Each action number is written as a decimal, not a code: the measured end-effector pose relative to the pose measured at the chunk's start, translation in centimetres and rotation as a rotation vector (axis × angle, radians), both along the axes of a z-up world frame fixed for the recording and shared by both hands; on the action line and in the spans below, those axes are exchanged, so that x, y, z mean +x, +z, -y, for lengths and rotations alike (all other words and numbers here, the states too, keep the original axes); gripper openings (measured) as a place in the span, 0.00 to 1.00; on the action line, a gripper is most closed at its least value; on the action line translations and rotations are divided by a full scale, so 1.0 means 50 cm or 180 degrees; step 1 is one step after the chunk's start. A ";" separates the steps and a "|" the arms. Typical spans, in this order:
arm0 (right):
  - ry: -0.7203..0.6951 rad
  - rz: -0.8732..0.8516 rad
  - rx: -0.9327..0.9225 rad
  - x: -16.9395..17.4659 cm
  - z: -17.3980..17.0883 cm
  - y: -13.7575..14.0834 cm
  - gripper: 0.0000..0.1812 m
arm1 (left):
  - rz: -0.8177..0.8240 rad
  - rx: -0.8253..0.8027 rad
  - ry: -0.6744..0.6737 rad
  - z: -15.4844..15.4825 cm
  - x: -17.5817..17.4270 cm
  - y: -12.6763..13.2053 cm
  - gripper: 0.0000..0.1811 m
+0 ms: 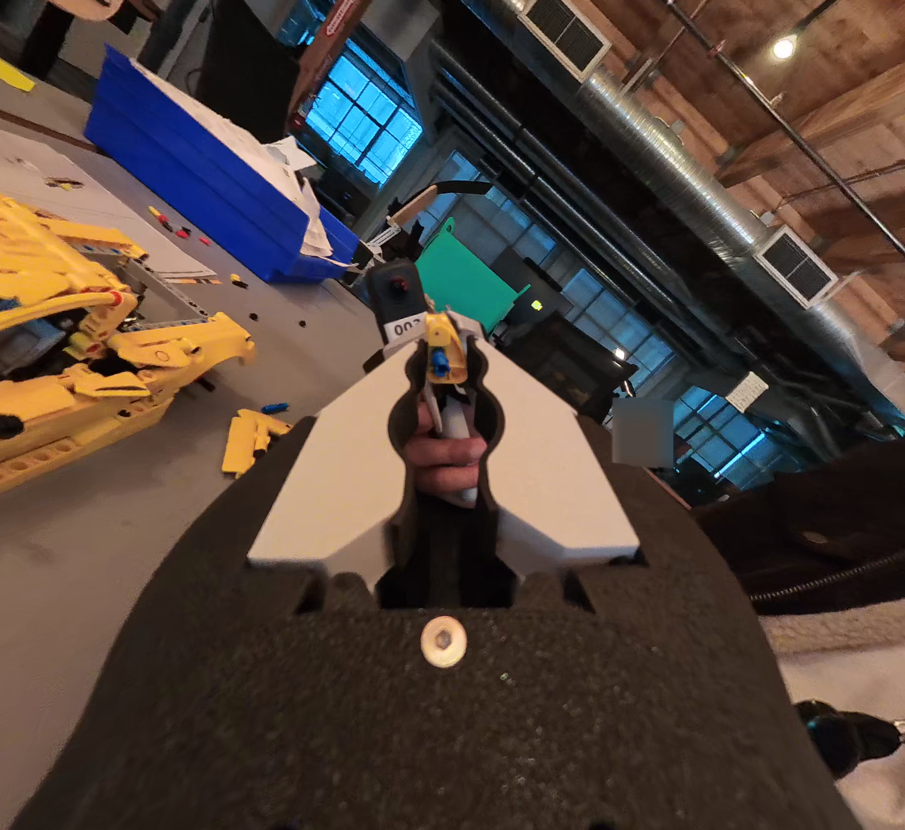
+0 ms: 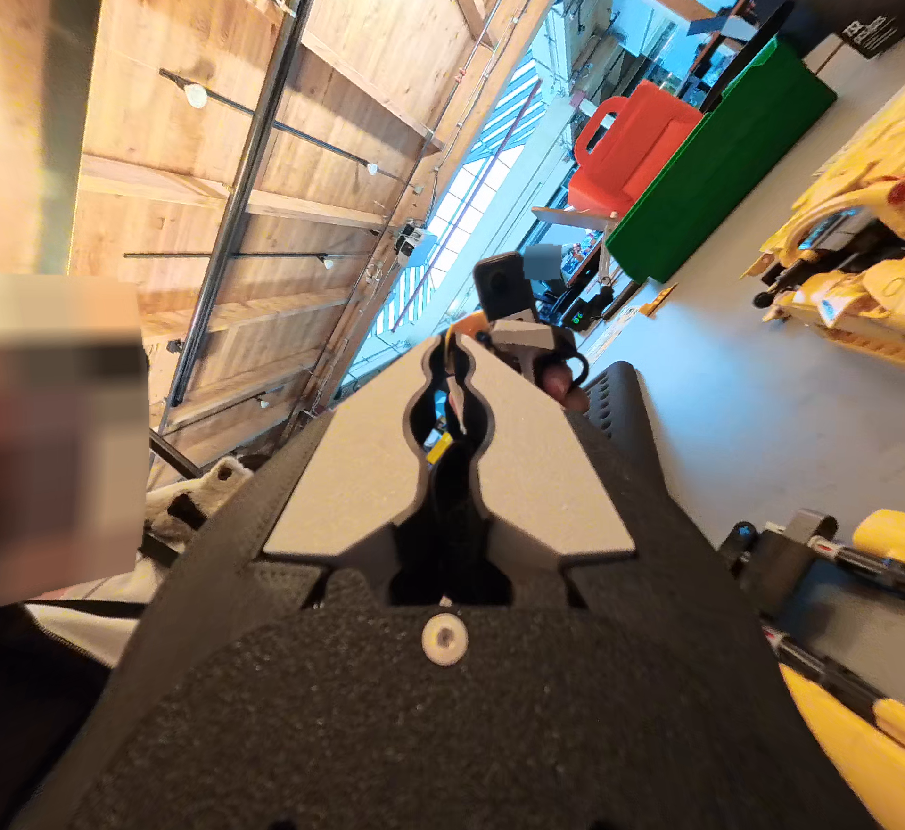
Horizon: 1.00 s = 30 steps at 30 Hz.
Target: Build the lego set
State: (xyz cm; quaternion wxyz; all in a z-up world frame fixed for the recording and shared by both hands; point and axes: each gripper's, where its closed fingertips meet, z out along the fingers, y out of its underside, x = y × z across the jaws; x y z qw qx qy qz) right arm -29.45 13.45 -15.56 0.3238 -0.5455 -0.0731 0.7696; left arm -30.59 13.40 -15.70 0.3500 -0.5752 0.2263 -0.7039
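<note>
My left gripper (image 1: 443, 348) is shut on a small yellow Lego piece (image 1: 443, 341) with a blue pin (image 1: 438, 360) in it, held up in the air. My right gripper (image 2: 450, 341) faces it tip to tip, its jaws nearly together on the edge of the same yellow piece (image 2: 463, 320). Each view shows the other gripper's camera and a hand behind it. The large yellow Lego car model (image 1: 73, 341) lies on the grey table at the left; it also shows in the right wrist view (image 2: 842, 258).
Loose yellow panels (image 1: 250, 439), a blue pin (image 1: 274, 407) and small scattered parts (image 1: 176, 226) lie on the table (image 1: 122, 537). A blue bin (image 1: 196, 170) holds papers. A green bin (image 2: 710, 179) and a red case (image 2: 631, 145) stand at the table's edge. A black-and-yellow subassembly (image 2: 808, 556) lies nearby. Only a small space, under 4 cm, lies between the two pairs of fingers. Both grippers' tips are roughly 12 centimeters from the black-and-yellow subassembly (image 2: 808, 556).
</note>
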 end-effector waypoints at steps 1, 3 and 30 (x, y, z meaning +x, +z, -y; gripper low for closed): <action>-0.0024 -0.0003 -0.0034 0.003 -0.004 -0.002 0.01 | 0.0019 0.0064 -0.0018 0.003 0.001 0.002 0.09; -0.0017 -0.0053 -0.0064 0.007 -0.005 -0.001 0.01 | -0.0031 0.0206 0.0028 0.005 0.002 0.002 0.09; -0.0523 0.0740 0.0718 -0.028 -0.001 -0.011 0.13 | 0.0006 0.0045 -0.0038 -0.004 -0.015 -0.001 0.08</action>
